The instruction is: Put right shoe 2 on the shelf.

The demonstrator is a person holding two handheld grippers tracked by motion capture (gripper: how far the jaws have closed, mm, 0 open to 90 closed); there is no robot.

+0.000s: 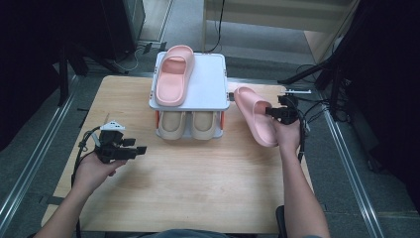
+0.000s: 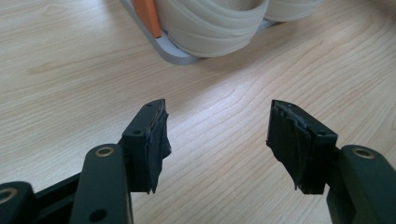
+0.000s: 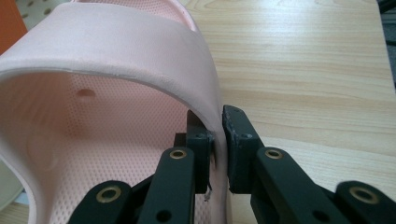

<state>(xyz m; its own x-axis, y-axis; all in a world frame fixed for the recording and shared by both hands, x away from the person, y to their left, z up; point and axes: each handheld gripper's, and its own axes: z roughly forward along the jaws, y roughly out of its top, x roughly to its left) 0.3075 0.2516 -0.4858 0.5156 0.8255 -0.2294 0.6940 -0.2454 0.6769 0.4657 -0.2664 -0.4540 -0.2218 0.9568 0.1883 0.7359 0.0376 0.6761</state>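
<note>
On a pale wooden tabletop (image 1: 198,178), the right claw (image 3: 217,140) pinches a pink foam slipper (image 1: 255,116) at three o'clock; the left claw (image 2: 217,140), spread, hovers at eight.

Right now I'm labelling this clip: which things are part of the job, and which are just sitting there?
In the job:
- pink slipper, clamped at its strap edge by the right hand-held gripper
- matching pink slipper on the rack's top shelf

Just there:
- two beige slippers on the lower shelf
- left hand-held gripper, open above the table
</note>
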